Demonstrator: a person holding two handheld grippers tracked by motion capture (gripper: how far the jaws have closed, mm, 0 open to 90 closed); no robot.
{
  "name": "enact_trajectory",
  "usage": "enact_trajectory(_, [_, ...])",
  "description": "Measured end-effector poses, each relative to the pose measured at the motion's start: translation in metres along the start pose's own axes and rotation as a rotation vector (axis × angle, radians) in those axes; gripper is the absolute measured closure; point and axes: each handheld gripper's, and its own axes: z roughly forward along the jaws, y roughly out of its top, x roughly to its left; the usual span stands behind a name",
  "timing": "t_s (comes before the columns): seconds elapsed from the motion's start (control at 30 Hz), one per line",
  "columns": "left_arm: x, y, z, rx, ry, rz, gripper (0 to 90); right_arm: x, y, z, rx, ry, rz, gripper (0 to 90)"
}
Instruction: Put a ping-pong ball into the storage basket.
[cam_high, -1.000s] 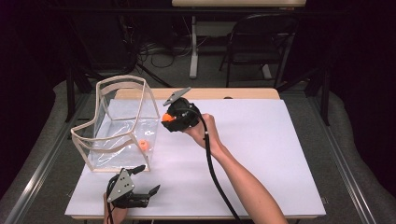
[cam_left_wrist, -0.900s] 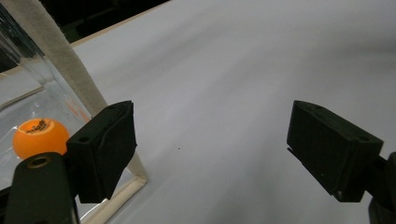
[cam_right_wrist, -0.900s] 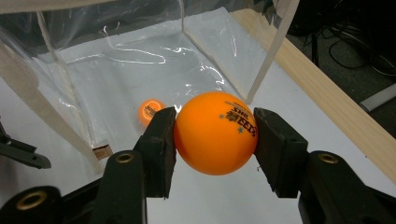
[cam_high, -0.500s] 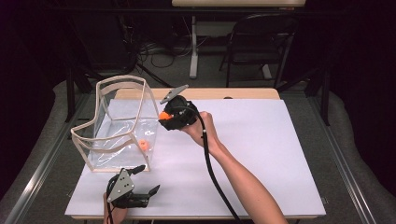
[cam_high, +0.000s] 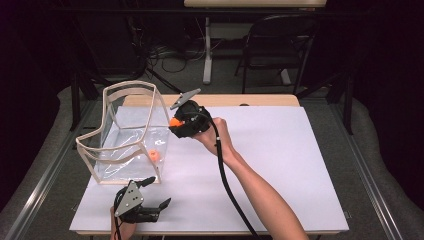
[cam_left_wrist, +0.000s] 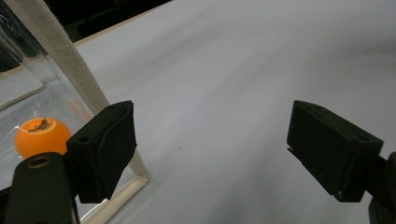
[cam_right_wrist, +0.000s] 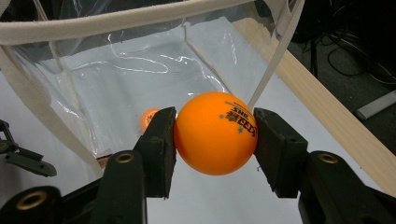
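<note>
**Two orange balls, one clamped beside the clear bag**

From the high view the held ball (cam_high: 174, 121) is a small orange spot, mostly hidden by the right tool (cam_high: 176, 123) and the hand (cam_high: 212, 135) around it; the jaws themselves cannot be made out there. The right tool view shows them plainly: both pads press on the ball's sides, and blurred dark print runs across the ball (cam_right_wrist: 215, 133).

There are two orange balls. The second ball (cam_high: 153, 156) lies on the bottom of the clear bag (cam_high: 127, 135), which stands near the table's (cam_high: 300, 165) left edge with one cream-trimmed rim and an open top. The held ball hangs just outside the bag's right wall, near the table's far edge.

The left tool (cam_high: 152, 192) rests by the table's near edge, its jaws wide apart with nothing between them. Its own view shows the second ball (cam_left_wrist: 41, 135) through the plastic, partly cut off by one black jaw, beside the bag's cream corner seam (cam_left_wrist: 70, 65).
</note>
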Motion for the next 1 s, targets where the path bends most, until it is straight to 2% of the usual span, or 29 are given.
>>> enact_trajectory(0.33, [0.001, 0.000, -0.001, -0.002, -0.002, -0.002, 15.7, 0.000, 0.010, -0.003, -0.007, -0.004, -0.014, 51.1])
enact_trajectory(1.0, [0.001, 0.000, -0.001, -0.002, 0.000, -0.004, 15.7, -0.002, 0.027, -0.004, 0.024, -0.006, -0.026, 51.1])
